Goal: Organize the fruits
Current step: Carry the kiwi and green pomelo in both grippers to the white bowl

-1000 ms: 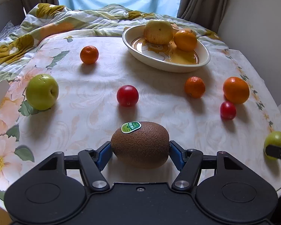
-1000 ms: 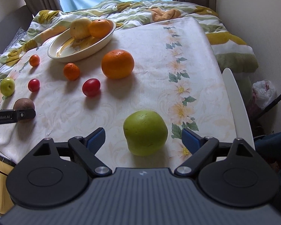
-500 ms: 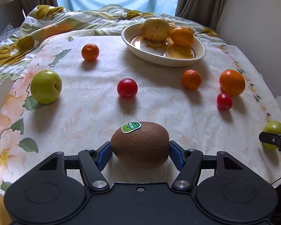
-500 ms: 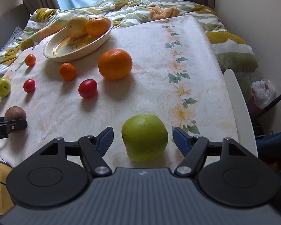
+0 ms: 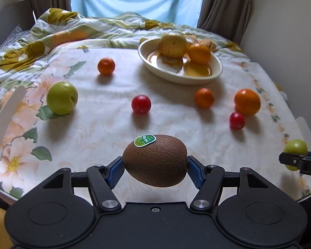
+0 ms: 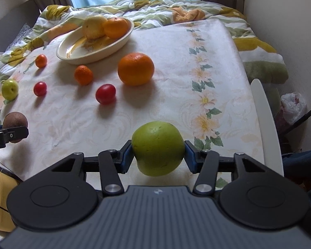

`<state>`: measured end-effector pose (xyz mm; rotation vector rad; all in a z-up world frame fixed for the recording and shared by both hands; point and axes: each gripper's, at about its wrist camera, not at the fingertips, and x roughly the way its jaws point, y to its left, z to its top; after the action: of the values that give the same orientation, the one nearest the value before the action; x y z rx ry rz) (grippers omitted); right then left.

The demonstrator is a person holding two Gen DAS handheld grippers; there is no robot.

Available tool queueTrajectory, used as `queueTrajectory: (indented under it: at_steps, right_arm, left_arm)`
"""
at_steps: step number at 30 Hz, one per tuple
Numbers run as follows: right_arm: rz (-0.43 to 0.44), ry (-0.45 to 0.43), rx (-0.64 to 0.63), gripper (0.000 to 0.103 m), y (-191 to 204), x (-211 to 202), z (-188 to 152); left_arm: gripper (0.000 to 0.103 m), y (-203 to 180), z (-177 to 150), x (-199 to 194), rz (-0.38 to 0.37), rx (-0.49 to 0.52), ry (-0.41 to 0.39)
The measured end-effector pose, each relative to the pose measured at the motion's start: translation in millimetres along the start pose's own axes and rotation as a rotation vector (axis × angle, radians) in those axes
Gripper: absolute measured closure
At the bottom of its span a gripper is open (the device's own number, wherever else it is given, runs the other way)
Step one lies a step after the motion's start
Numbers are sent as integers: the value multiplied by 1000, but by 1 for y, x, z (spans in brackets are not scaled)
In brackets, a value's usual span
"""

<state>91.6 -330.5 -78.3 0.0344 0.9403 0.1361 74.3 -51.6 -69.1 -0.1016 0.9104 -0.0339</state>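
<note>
left gripper (image 5: pixel 155 167): black body | blue pads | silver screws || right gripper (image 6: pixel 158 157): grey ribbed body | black arms | blue pads

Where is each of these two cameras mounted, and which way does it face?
Left wrist: sits on the left gripper, looking forward and down over the table toward the bowl; its fingers clamp a kiwi.
Right wrist: sits on the right gripper, facing the same way from the table's right side; its fingers, which have just been closing, press a green apple.
Shared: bowl, large orange, and each other's gripper and fruit at the frame edge.
</note>
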Motion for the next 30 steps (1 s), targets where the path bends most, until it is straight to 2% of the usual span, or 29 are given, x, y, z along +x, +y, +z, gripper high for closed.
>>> queueTrajectory:
  at_steps: [9, 16, 24, 30]
  right_arm:
    - [37, -34, -33, 37, 8, -29, 14]
    - [77, -70, -91, 37, 18, -51, 38]
    - [128, -124, -125, 37, 34, -63, 82]
    - [145, -160, -143, 37, 55, -62, 121]
  left_arm:
    - [34, -11, 17, -39, 20, -3, -59]
    - [34, -14, 45, -62, 22, 5, -126]
    - [34, -10, 91, -70, 12, 16, -182]
    - [34, 1, 128, -58, -11, 28, -206]
